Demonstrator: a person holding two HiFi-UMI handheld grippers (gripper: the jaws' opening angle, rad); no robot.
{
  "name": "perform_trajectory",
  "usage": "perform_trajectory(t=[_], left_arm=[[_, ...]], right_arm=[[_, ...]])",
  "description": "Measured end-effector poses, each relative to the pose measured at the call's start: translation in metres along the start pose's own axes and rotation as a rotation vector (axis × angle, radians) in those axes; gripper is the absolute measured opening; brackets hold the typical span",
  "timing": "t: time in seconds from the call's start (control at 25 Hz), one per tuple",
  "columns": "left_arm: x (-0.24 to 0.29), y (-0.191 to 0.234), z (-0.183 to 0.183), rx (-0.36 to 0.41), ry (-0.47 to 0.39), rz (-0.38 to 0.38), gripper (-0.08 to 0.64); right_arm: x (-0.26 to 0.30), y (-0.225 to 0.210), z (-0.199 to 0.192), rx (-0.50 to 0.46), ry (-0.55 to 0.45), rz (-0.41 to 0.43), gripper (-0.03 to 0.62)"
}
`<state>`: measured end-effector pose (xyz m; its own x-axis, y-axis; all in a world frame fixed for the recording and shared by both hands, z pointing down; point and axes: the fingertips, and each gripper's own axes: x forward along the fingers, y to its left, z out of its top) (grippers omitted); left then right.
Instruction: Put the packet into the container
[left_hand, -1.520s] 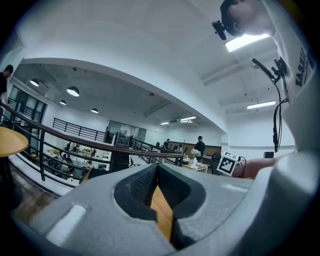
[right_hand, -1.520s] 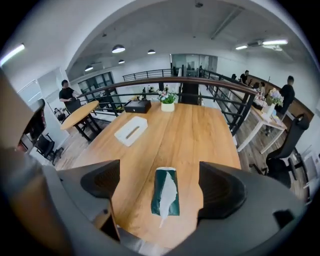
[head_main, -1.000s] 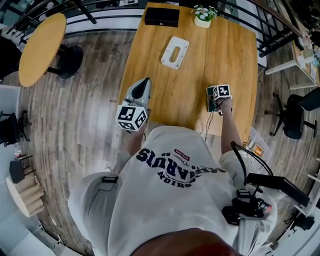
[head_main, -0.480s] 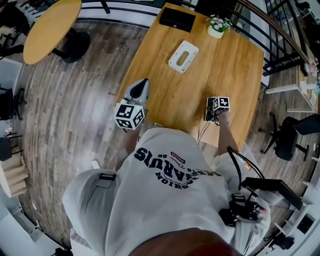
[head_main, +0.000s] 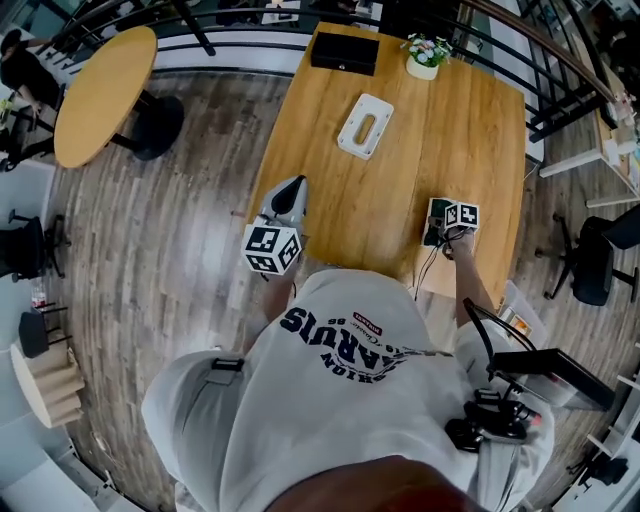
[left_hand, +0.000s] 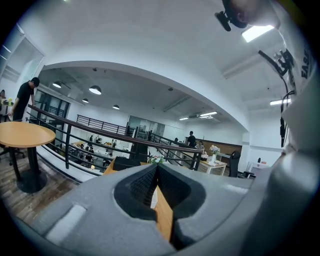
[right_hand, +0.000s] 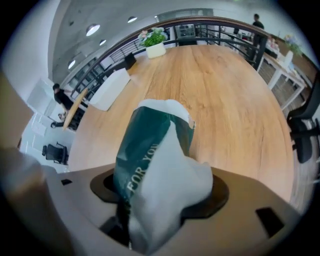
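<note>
A green and white packet (right_hand: 155, 170) stands between the jaws of my right gripper (right_hand: 160, 200). The jaws are closing on it and they pinch its lower end. In the head view this gripper (head_main: 438, 224) is over the near right part of the wooden table (head_main: 420, 150), with the packet (head_main: 435, 212) showing green beside its marker cube. The white container (head_main: 365, 125) with an oval slot lies farther up the table, and it also shows at the left in the right gripper view (right_hand: 111, 89). My left gripper (head_main: 289, 190) hovers at the table's near left edge, shut and empty (left_hand: 156, 192).
A black box (head_main: 345, 52) and a small potted plant (head_main: 423, 55) stand at the table's far end. A round wooden table (head_main: 105, 95) is off to the left. A railing runs behind the table, and office chairs stand at the right.
The head view has shifted a little. Both grippers stay at about the same places at the table's near end, the right one with the packet.
</note>
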<state>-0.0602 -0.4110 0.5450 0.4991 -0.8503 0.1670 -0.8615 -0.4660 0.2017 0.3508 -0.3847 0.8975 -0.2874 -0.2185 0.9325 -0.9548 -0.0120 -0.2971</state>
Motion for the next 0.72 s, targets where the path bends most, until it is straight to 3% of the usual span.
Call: perform_trajectory(t=[0.12,0.24,0.4,0.72], left_arm=[[0.006,0.003,0.009,0.021,-0.004,-0.024,0.005],[0.016,-0.003,0.012,0.029,-0.004,-0.044,0.005],[0.026,-0.011,0.009,0.031,0.007,-0.074,0.005],[0.045,-0.029,0.01,0.034,0.019,-0.148,0.005]], right_arm=[[-0.027,0.003,0.007,0.115,-0.099,0.069,0.319],[-0.068,0.003,0.021,0.155,-0.196,0.127,0.318],[-0.14,0.024,0.047,0.209,-0.366,0.265,0.316],[-0.31,0.097,0.076,0.154,-0.643,0.476,0.318]])
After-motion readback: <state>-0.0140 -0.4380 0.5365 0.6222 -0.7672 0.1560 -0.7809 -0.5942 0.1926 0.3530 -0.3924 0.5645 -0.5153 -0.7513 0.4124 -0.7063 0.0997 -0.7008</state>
